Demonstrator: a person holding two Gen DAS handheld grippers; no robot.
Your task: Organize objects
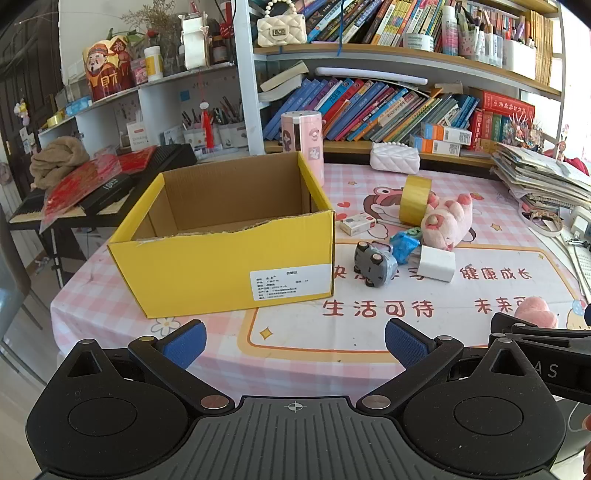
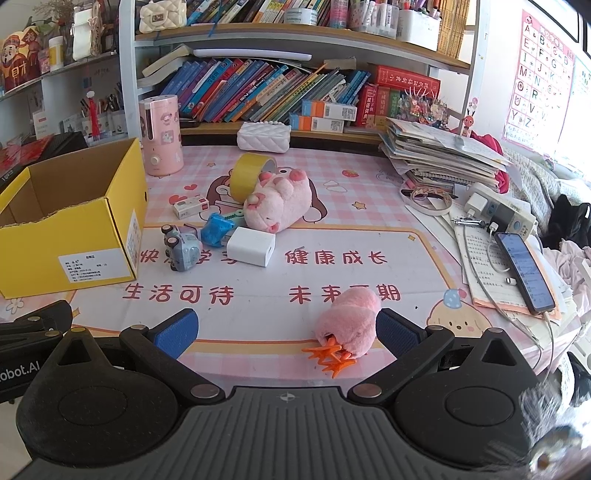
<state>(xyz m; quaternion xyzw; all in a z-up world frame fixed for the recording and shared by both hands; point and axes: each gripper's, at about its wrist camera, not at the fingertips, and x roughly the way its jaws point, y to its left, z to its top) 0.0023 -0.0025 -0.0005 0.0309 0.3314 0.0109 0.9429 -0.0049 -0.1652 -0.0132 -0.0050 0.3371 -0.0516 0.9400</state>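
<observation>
Left tongs [image 1: 294,341] spread fully wide, blue pads [image 1: 188,341] clear of everything, nothing between them, hovering over the near edge of the bench [image 1: 314,354], angled down. Directly ahead: yellow cardboard box [image 1: 221,266], open top, inside looks empty as far as visible, front rim torn, white label on the near face.

Right tongs [image 2: 286,332] equally wide, gripping nothing. Pink plush duck [image 2: 349,325] with orange feet lying on its side between the pads, close against the right-hand pad [image 2: 397,332]; contact cannot be told. Left pad well apart from it.

Loose cluster at mid-bench, right of the box:
- grey toy car [image 2: 183,251] tipped on its side, just beside the box
- blue crumpled toy [image 2: 216,229] touching the car
- white charger block [image 2: 251,245] just in front of the blue toy
- pink plush pig [image 2: 279,205] lying down, leaning on a yellow tape roll [image 2: 247,175] standing on edge
- small white-and-red carton [image 2: 190,206] flat, behind the car

Pink cylindrical humidifier [image 2: 160,134] upright behind the box. White quilted pouch [image 2: 263,137] at the back by the bookshelf [image 2: 332,33]. Stack of papers [image 2: 439,155], power strip [image 2: 509,214] and phone [image 2: 524,269] along the right edge.
</observation>
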